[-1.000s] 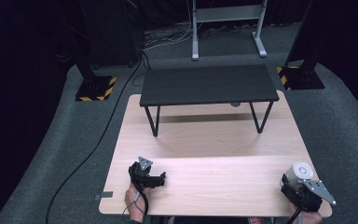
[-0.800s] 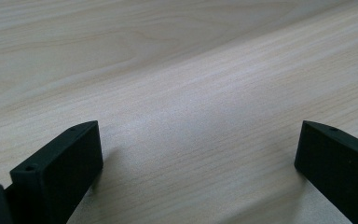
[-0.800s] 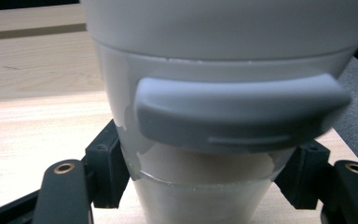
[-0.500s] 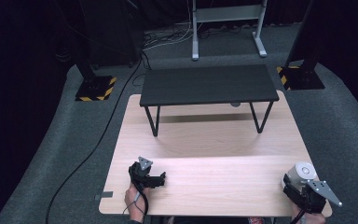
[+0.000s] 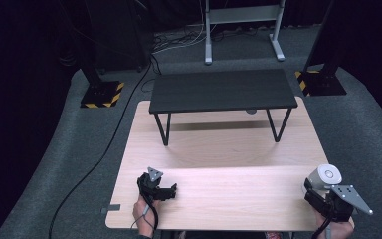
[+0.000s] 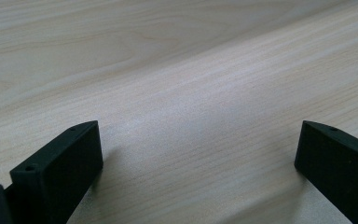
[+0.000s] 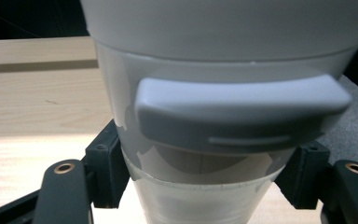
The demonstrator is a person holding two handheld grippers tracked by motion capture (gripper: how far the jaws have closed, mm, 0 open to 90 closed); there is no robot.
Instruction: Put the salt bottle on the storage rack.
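Right tongs (image 5: 323, 191), closed around a white cup (image 5: 325, 175), are moved a little nearer the bench (image 5: 229, 189) edge; left tongs (image 5: 171, 190) are kept spread, empty.

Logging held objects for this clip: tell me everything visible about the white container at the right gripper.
The white plastic lidded container stands upright at the wooden table's near right corner. It has a round white lid, a wide flat tab on its side, and a translucent lower body. The right hand-held gripper has a jaw on either side of that lower body, apparently clamping it.
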